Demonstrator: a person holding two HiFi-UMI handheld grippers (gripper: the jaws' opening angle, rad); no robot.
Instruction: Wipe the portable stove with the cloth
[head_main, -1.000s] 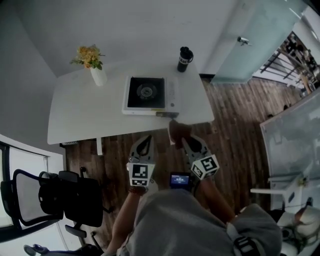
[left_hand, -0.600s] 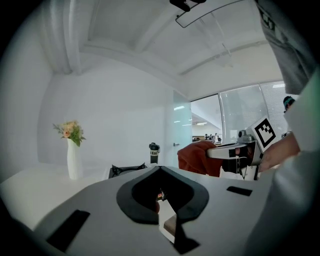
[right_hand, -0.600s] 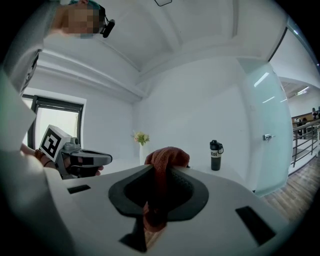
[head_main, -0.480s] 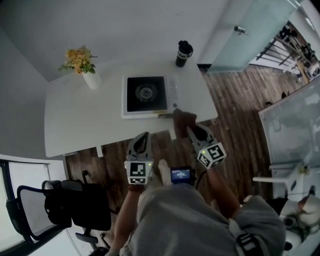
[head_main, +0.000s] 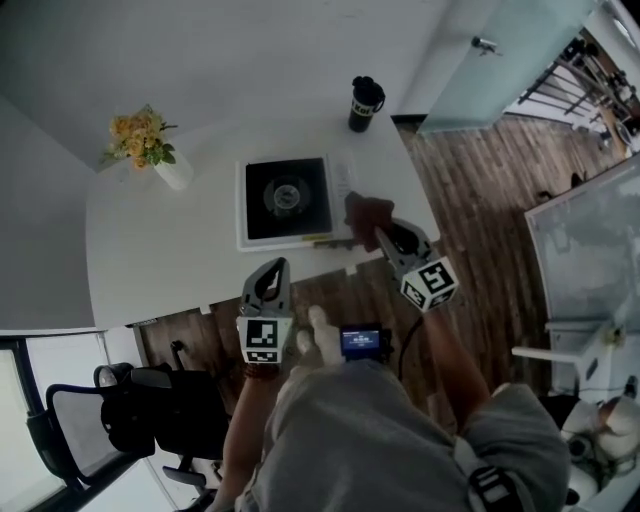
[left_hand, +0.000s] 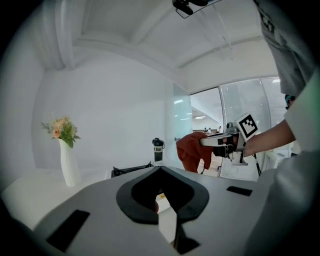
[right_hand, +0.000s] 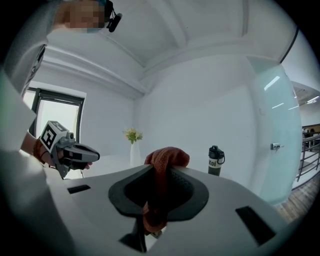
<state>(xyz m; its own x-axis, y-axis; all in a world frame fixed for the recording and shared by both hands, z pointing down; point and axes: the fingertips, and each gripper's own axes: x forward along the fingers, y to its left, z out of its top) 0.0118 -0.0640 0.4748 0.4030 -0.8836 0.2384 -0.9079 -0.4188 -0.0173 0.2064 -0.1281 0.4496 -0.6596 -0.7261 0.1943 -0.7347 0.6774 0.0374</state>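
Note:
The portable stove (head_main: 288, 198), white with a black top and a round burner, lies on the white table (head_main: 160, 250). My right gripper (head_main: 383, 234) is shut on a reddish-brown cloth (head_main: 366, 212), which hangs over the table's front edge just right of the stove. In the right gripper view the cloth (right_hand: 165, 156) is bunched between the jaws. My left gripper (head_main: 272, 268) is shut and empty, short of the table's front edge and below the stove. From the left gripper view I see the stove's edge (left_hand: 131, 170) and the cloth (left_hand: 192, 150) in the right gripper (left_hand: 204, 142).
A white vase of yellow flowers (head_main: 150, 150) stands at the table's far left. A black bottle (head_main: 365, 102) stands at its far right corner. A black office chair (head_main: 140, 410) is at the lower left. Wooden floor (head_main: 470, 200) lies to the right.
Both grippers have moved forward toward the table. The cloth in the right gripper now hangs over the table's front edge beside the stove. The left gripper is nearer the edge.

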